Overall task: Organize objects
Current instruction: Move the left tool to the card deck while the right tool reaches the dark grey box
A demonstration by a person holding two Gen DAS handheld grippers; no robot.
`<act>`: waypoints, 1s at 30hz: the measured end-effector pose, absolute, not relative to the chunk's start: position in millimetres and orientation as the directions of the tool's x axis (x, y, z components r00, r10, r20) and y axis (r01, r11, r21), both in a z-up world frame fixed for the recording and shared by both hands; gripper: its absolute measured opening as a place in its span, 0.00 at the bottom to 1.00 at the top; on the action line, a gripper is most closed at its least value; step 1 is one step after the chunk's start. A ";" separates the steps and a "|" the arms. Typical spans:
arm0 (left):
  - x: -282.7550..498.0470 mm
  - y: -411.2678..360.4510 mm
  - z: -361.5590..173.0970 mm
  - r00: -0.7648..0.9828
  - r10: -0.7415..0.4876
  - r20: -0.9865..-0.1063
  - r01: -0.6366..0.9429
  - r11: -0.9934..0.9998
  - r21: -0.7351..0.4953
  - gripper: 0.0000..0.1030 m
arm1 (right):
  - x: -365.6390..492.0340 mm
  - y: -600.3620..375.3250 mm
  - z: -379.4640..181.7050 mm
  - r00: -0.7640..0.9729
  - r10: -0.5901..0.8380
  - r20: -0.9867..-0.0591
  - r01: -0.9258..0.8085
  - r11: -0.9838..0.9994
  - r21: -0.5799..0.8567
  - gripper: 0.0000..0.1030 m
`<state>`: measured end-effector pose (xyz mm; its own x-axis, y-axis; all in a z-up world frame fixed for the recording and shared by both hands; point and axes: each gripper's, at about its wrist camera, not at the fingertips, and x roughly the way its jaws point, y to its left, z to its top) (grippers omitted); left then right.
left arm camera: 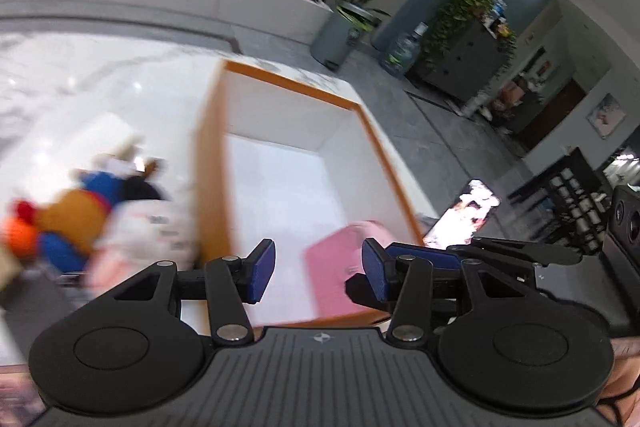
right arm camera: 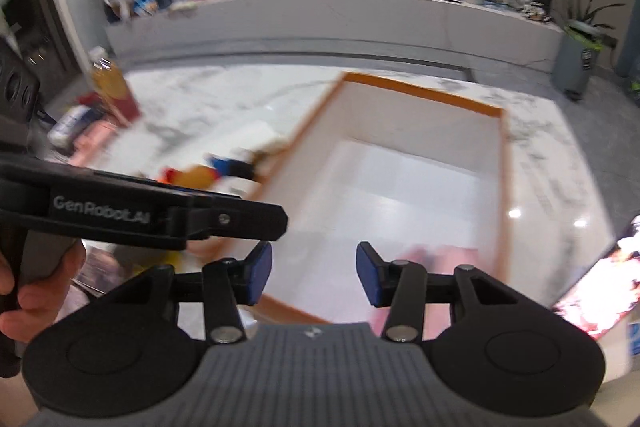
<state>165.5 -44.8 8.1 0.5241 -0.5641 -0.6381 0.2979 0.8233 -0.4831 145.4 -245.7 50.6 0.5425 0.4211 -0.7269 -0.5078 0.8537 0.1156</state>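
A white box with an orange rim (left arm camera: 372,131) stands on the marble table; it also shows in the right wrist view (right arm camera: 420,93). A pink packet (left arm camera: 332,275) lies inside its near right corner, blurred pink in the right wrist view (right arm camera: 444,259). My left gripper (left arm camera: 319,273) is open and empty, held above the box's near edge. My right gripper (right arm camera: 314,273) is open and empty above the same edge. A colourful plush toy (left arm camera: 76,215) lies left of the box, also in the right wrist view (right arm camera: 212,173). A white and pink pack (left arm camera: 140,239) lies beside it.
A phone with a lit screen (left arm camera: 466,213) lies right of the box, also in the right wrist view (right arm camera: 600,291). A bottle with a red label (right arm camera: 114,87) and small packs (right arm camera: 80,135) sit far left. The left gripper's body (right arm camera: 140,213) crosses the right wrist view.
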 end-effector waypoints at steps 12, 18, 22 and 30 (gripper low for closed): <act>114.5 52.6 -12.3 0.537 -0.305 -0.786 0.286 0.943 -0.170 0.56 | 114.9 -137.0 11.7 0.377 0.594 -0.711 -0.532 0.767 0.359 0.48; 106.6 51.0 -42.2 0.460 -0.215 -0.861 0.415 0.910 -0.005 0.61 | 119.4 -110.5 -24.8 0.293 0.605 -0.740 -0.425 0.776 0.466 0.56; 99.1 53.1 -62.9 0.431 -0.157 -0.889 0.492 0.867 0.085 0.67 | 122.9 -100.3 -37.0 0.266 0.612 -0.745 -0.363 0.779 0.511 0.61; 96.4 46.2 -92.3 0.406 -0.102 -0.908 0.629 0.752 0.196 0.74 | 137.0 -87.1 -44.4 0.260 0.605 -0.753 -0.305 0.791 0.530 0.73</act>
<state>96.4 46.2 -92.3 0.4057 -0.1024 -0.9083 0.6290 0.7523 0.1962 137.0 -87.1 -44.4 0.2595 0.6046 -0.7531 -0.3052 0.7912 0.5300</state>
